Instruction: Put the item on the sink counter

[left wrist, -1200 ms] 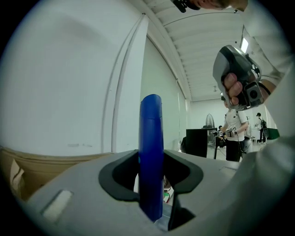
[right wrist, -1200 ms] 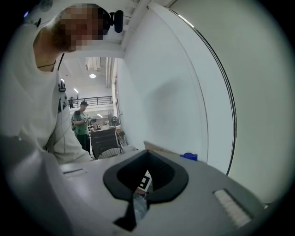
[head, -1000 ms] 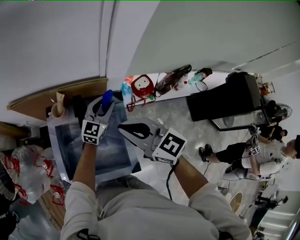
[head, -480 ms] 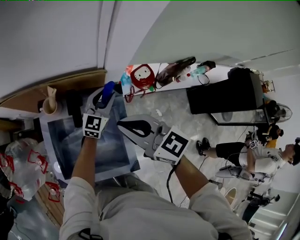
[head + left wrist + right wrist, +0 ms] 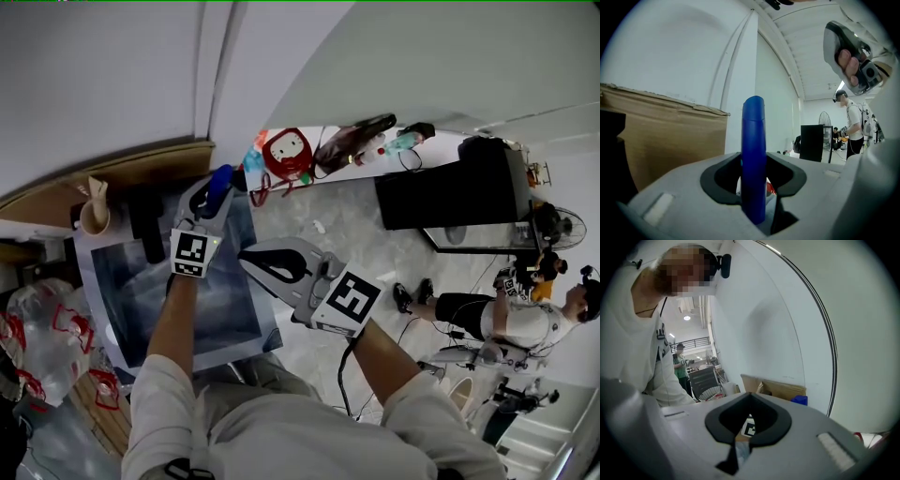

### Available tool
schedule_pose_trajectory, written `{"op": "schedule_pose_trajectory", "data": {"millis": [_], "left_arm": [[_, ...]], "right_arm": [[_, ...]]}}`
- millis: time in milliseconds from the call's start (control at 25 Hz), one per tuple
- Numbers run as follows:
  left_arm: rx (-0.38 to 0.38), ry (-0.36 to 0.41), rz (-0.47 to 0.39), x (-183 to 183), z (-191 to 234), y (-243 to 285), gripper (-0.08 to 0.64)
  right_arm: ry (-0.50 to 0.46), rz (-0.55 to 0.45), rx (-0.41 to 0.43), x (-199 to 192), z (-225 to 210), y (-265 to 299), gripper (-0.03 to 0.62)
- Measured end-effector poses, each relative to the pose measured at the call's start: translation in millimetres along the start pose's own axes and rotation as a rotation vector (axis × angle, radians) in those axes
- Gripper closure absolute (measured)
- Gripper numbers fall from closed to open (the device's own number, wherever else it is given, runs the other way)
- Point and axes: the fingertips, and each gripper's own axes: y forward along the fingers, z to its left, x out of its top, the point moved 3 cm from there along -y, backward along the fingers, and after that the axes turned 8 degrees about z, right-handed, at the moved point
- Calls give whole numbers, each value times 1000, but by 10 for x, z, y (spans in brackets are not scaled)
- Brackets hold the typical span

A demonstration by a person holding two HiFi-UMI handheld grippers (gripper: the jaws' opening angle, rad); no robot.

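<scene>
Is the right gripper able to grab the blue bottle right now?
Probably not yet: the left gripper clamps the blue bottle upright, and the right gripper sits apart beside it with its jaws shut.

Grey tongs (image 5: 214, 190); pale, perhaps beige, sleeves (image 5: 157, 398)

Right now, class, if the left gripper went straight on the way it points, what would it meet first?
Probably the white wall, just right of the cardboard panel; nothing nearer shows. The blue bottle that the left gripper holds would touch first. Depth is unclear.
</scene>
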Motion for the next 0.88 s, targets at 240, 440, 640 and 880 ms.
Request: {"op": "schedule_pose_trajectory", "data": {"millis": [240,440,640,880], "left_arm": [[-4,16,-10,-80,24,80,407],[-12,20,-17,-150,23,140,407],[-16,18,-26,-218,32,173,406],[-3,19,-48,-205,30,210,403]], "right_arm": [[7,10,3,-60,-55,29,588],[15,22,-2,-111,-94,34,588],[14,34,5,-162,-103,39,588],[18,37,11,-192,-93,41,588]]}}
